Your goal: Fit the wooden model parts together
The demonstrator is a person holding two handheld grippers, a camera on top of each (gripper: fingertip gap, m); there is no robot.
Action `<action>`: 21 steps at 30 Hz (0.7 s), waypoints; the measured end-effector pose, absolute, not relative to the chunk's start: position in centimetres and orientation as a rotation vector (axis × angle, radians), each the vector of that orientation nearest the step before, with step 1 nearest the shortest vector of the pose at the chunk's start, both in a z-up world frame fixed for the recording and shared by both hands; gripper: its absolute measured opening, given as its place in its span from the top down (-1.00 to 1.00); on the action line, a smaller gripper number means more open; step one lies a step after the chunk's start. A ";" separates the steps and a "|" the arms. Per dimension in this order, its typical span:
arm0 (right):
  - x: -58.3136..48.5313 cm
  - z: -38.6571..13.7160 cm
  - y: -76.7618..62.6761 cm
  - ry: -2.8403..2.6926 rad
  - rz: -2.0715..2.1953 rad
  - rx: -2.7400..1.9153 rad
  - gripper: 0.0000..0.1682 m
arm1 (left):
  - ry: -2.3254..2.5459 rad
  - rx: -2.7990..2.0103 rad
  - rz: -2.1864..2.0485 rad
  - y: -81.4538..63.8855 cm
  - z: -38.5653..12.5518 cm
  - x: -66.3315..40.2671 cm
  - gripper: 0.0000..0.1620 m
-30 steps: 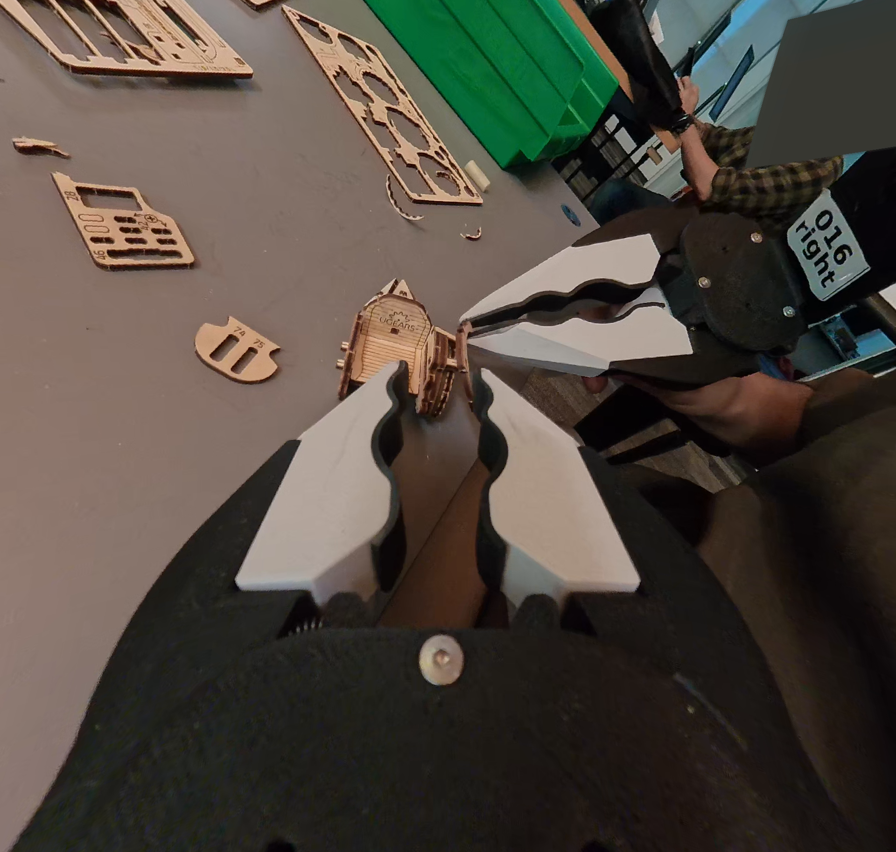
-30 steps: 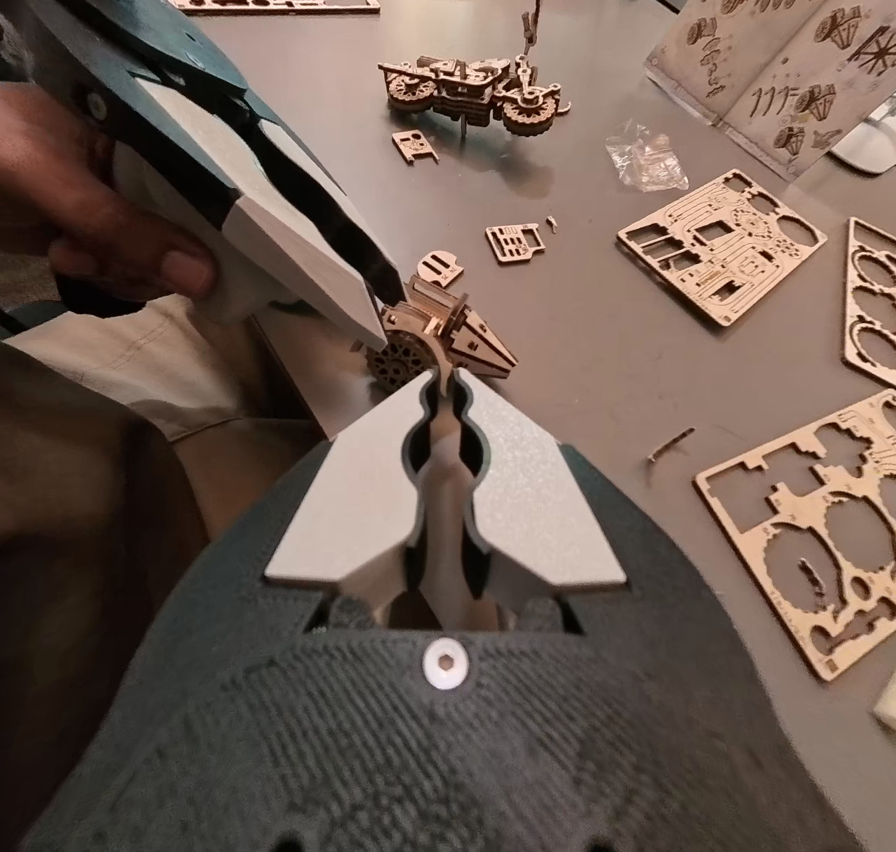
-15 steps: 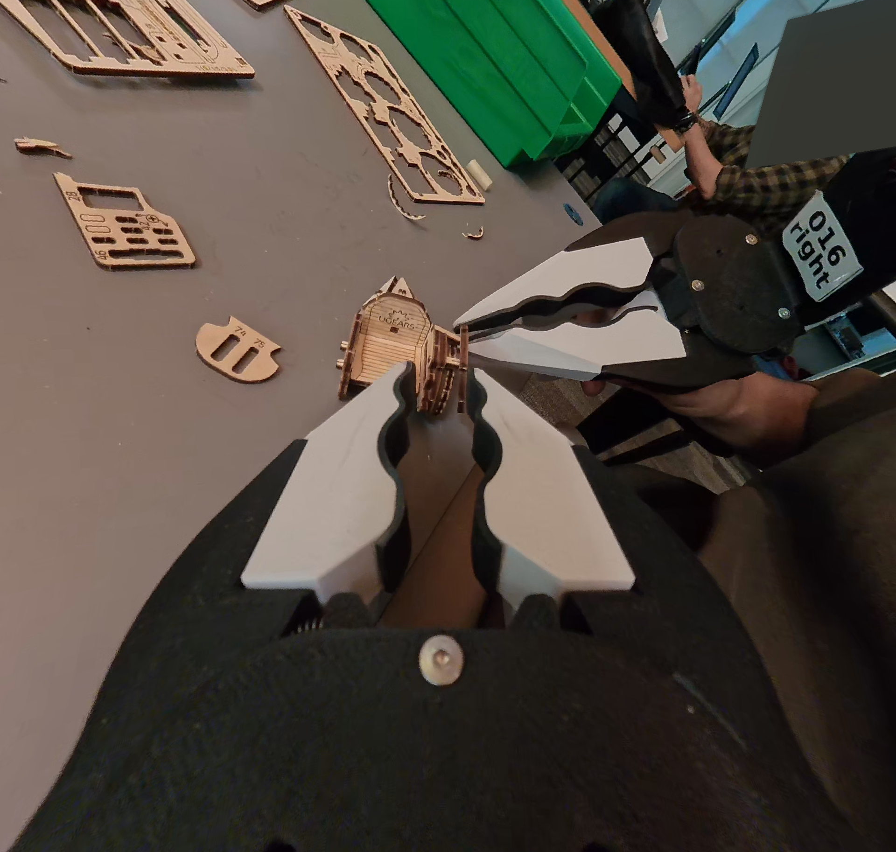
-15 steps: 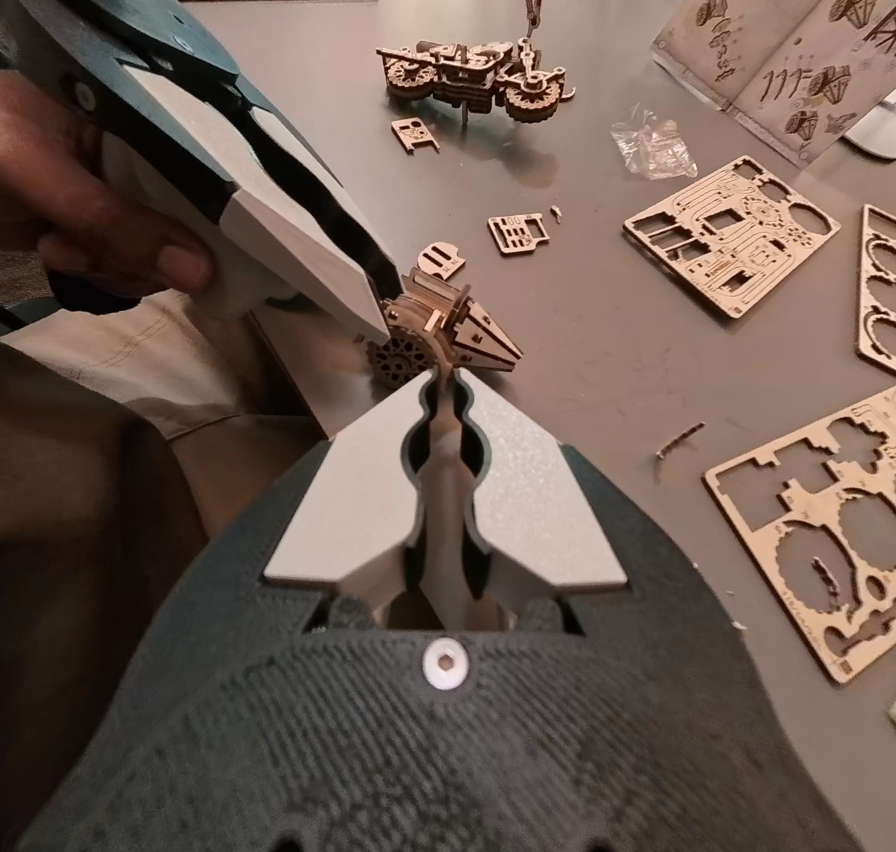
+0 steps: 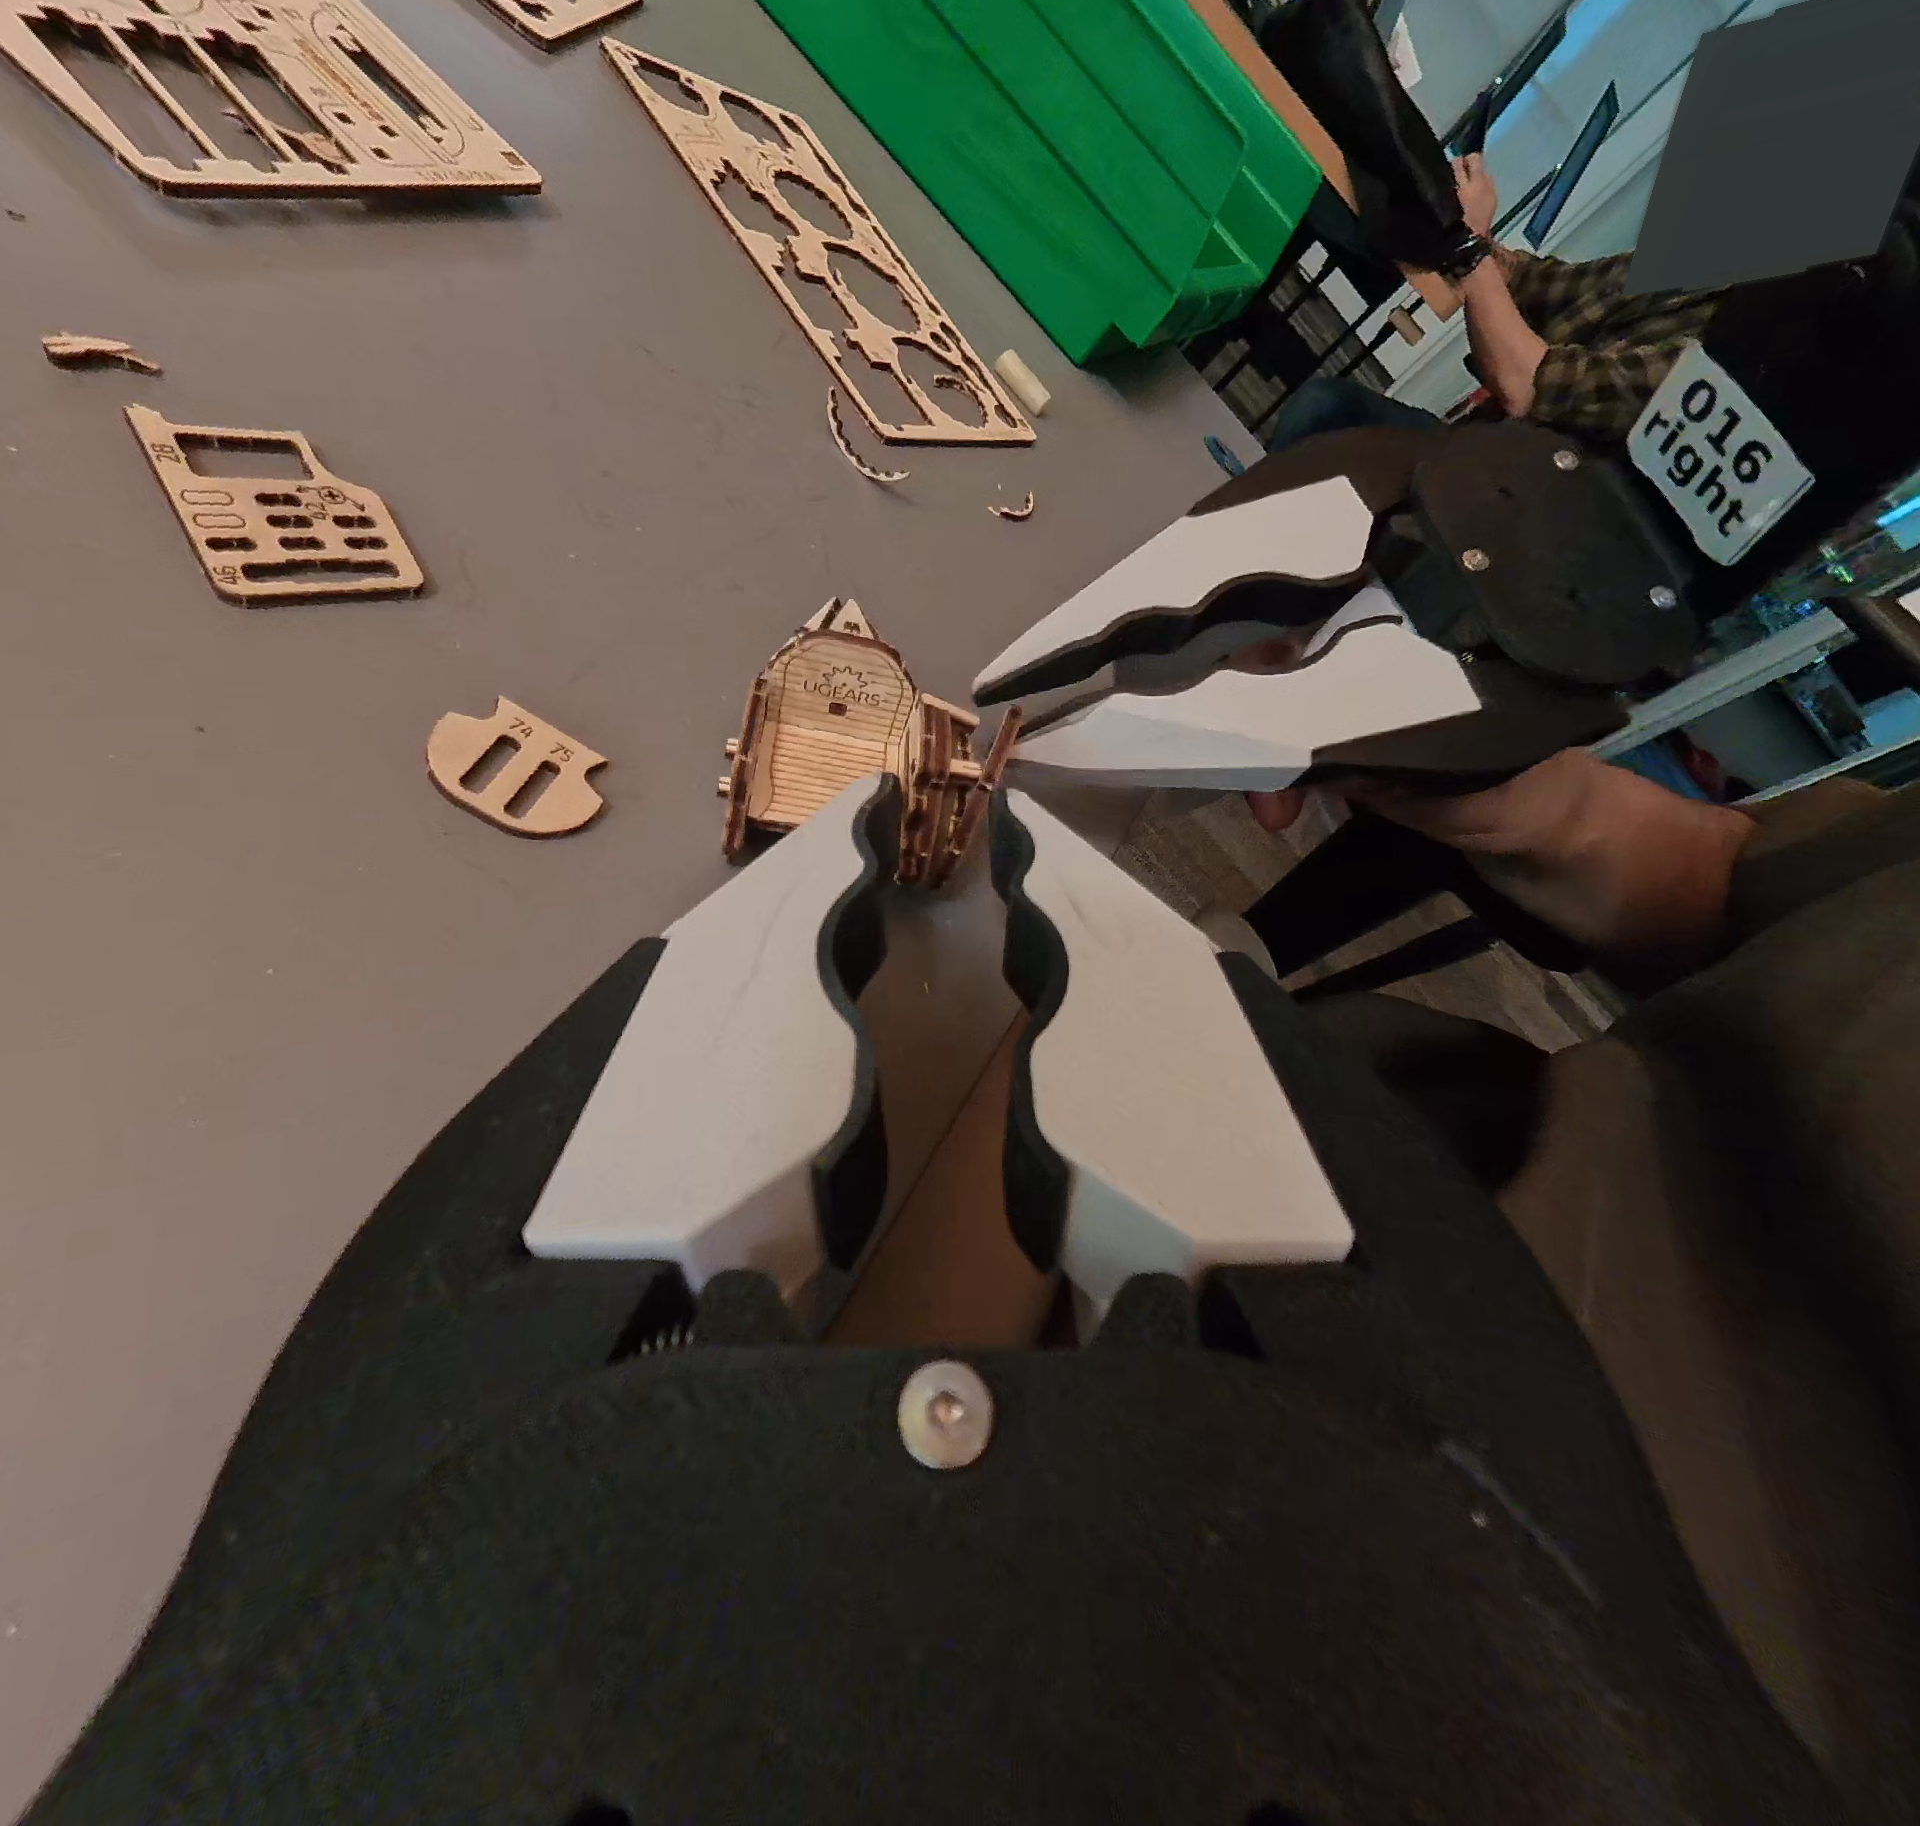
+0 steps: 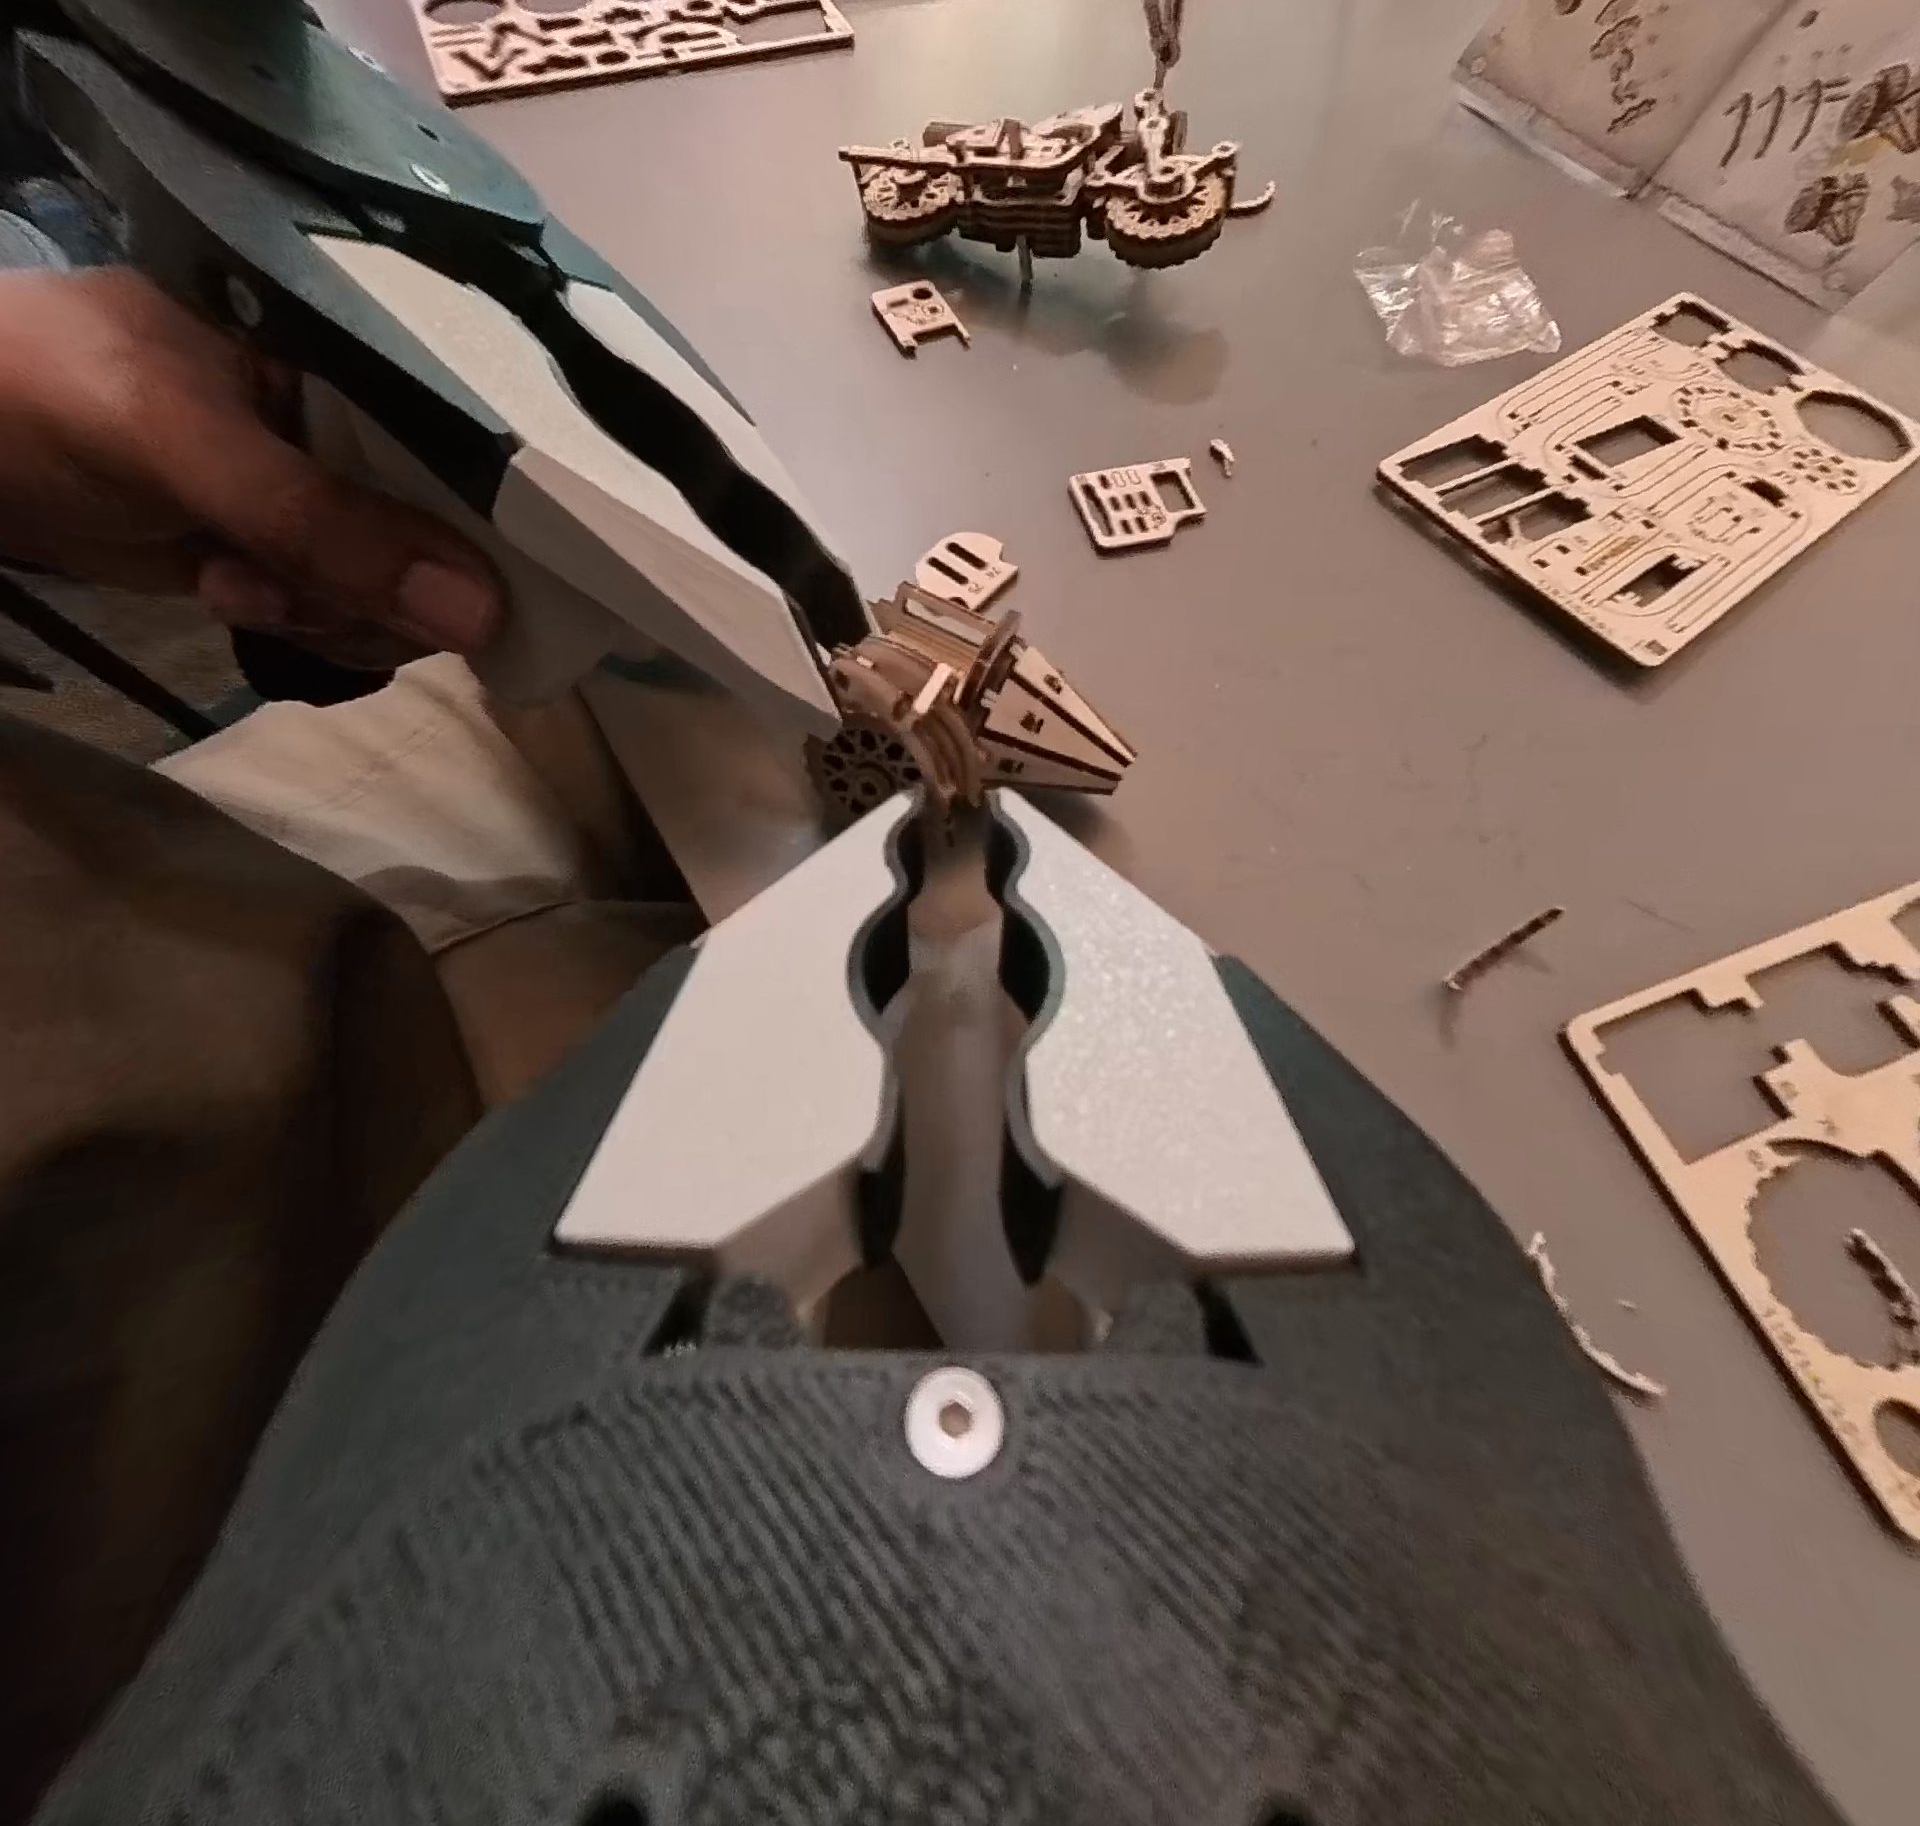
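Observation:
A small wooden model body (image 5: 831,727), with a pointed nose and a gear underneath, is held just above the grey table (image 5: 208,945) near its front edge. My left gripper (image 5: 940,805) is shut on its rear end. It shows from the side in the right wrist view (image 6: 847,649), with the model (image 6: 997,696) at its tips. My right gripper (image 6: 951,810) is shut on a thin wooden part (image 6: 943,789). It presses that part against the model's rear. It enters the left wrist view (image 5: 997,727) from the right.
A built wooden motorcycle (image 6: 1049,187) stands farther back. Laser-cut sheets (image 6: 1652,467) lie all around, along with a slotted plate (image 5: 275,509), a rounded piece (image 5: 514,768), a plastic bag (image 6: 1455,301) and a booklet (image 6: 1714,62). Green bins (image 5: 987,93) line the far edge. A person in a plaid sleeve (image 5: 1590,342) is beyond. My two grippers' fingertips are within a few centimetres of each other. The rounded piece (image 5: 514,768) is about 7 cm from my left fingertips. It turns up in the right wrist view (image 6: 960,565) as well.
My right gripper has edged its thin part a little closer against the model's rear. My left gripper holds the model almost still.

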State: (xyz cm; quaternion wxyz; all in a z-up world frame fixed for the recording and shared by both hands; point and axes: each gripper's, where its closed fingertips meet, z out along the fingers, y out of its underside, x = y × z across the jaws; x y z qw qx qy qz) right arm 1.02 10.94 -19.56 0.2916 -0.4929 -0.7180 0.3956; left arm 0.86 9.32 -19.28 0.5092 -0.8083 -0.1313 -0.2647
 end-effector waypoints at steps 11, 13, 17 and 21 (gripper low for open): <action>0.7 -19.1 10.9 -1.967 1.276 -1.354 0.97 | -0.322 -1.945 -0.645 9.5 -19.4 0.8 0.79; 0.8 -19.2 10.8 -1.978 1.285 -1.358 0.95 | -0.320 -1.951 -0.642 9.5 -19.5 0.8 0.79; 1.2 -19.2 10.4 -2.013 1.248 -1.324 0.87 | -0.329 -1.954 -0.630 9.4 -19.4 0.4 0.76; 2.0 -20.1 9.5 -2.054 1.180 -1.359 0.83 | -0.341 -1.942 -0.627 9.0 -19.1 -0.1 0.75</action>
